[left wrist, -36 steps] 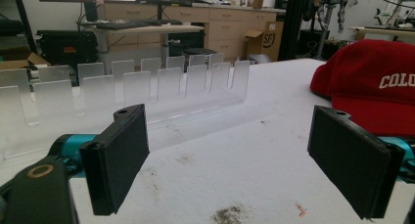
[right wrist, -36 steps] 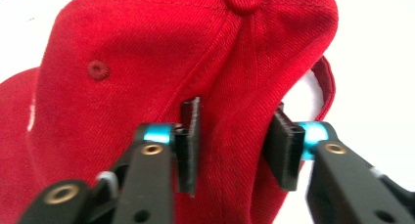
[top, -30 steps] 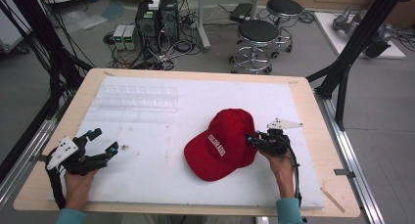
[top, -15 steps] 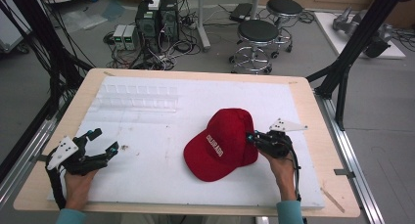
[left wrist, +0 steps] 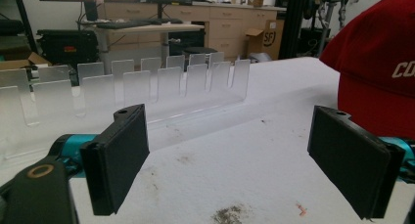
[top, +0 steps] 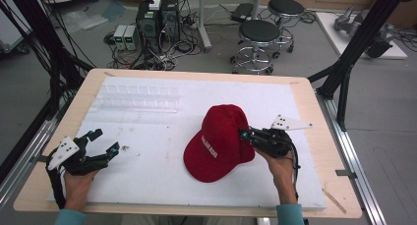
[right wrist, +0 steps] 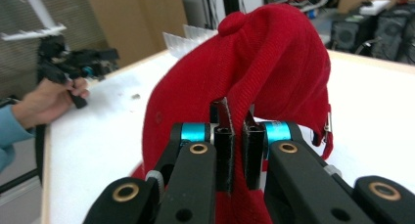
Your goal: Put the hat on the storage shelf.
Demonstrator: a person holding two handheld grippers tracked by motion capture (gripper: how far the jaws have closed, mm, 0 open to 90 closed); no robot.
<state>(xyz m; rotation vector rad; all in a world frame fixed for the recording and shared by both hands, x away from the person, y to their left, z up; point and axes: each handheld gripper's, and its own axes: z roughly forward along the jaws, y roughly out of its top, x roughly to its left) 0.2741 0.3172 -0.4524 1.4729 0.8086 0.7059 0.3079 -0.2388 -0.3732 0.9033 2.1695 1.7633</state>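
A red baseball cap [top: 221, 136] with white lettering lies on the white mat, right of the middle. Its right side is pinched and raised by my right gripper [top: 244, 135], which is shut on the fabric. In the right gripper view the two black jaws [right wrist: 235, 121] clamp a fold of the cap [right wrist: 274, 62], which rises in front of them. My left gripper [top: 105, 140] rests at the mat's left front, open, with nothing between its pads. The left gripper view looks between its wide-apart jaws [left wrist: 230, 150], with the cap [left wrist: 377, 53] off to the right.
A clear acrylic rack [top: 137, 98] with upright dividers stands at the back left of the white mat [top: 162, 185]; it is also ahead of the left jaws [left wrist: 147, 87]. Stools and computer cases stand on the floor beyond the table.
My right gripper has risen a little with the cap's edge in it, tilting the cap up on that side. The left gripper has stayed where it was.
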